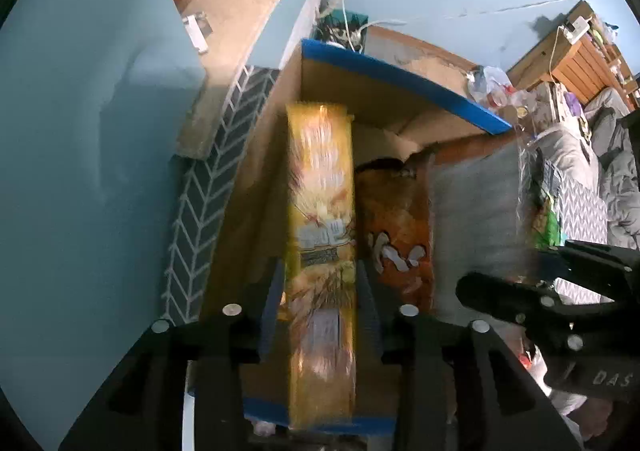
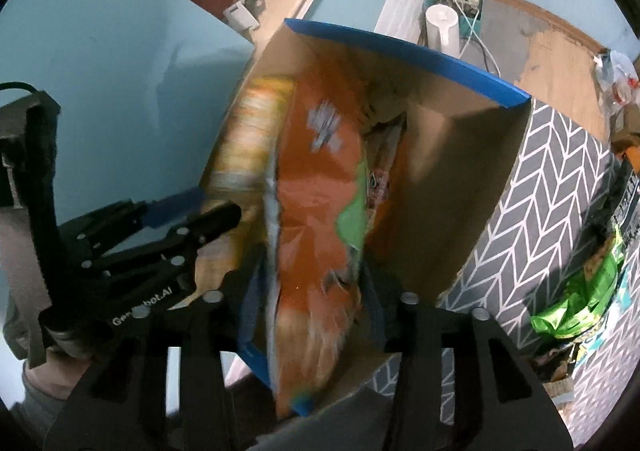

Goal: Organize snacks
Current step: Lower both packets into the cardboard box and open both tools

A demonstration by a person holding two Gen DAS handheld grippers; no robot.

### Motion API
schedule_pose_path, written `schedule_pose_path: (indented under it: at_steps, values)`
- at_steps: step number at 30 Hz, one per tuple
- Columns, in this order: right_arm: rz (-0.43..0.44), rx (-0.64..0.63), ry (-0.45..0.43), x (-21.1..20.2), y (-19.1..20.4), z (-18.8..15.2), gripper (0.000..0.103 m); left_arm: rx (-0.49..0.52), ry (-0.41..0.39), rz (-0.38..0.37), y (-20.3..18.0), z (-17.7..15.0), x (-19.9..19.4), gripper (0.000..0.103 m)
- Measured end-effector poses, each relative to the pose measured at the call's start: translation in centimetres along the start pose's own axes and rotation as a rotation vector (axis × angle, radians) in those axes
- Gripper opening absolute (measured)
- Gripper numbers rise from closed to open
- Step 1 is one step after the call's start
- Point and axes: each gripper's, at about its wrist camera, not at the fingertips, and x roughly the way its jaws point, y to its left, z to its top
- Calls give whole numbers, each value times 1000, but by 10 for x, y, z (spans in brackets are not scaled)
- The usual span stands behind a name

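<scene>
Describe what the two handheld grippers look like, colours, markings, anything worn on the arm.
Both are black plastic two-finger tools with silver round bolts and blue finger pads. The right gripper carries pale lettering on its body, partly cut off. The left gripper has white lettering ending in "bot.AI", a black strap and a thin black cable. A grey sleeve shows below it.

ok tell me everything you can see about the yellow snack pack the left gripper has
The yellow snack pack is long, narrow and glossy, printed with wheat ears and a blurred label. It stands on end in the blue-rimmed cardboard box, near its left wall, beside an orange snack bag. The left gripper straddles its lower part, fingers close along both sides; real contact is unclear.
</scene>
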Motion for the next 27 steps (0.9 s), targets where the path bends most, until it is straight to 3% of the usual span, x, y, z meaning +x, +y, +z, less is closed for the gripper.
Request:
schedule_pose_path:
  at_steps: [3,12,16,19,27]
  values:
    - [-13,5,-16,-4,-1,-1,57,6,2,3,0,1,-1,58]
    - [-46,31,-27,-14,-14,-8,58,25,-8,-4,-5,1,-12,58]
    - [-61,37,-37,-23,-20,-17,58,20,-12,-32,-11,-2,-18,58]
    - [-85,34,-51,-31,-24,-21,65,21,-13,-48,-18,-5,-23,58]
    - [-114,57,-79,-54,-42,-34,65,48,-6,-98,-44,-12,-29,58]
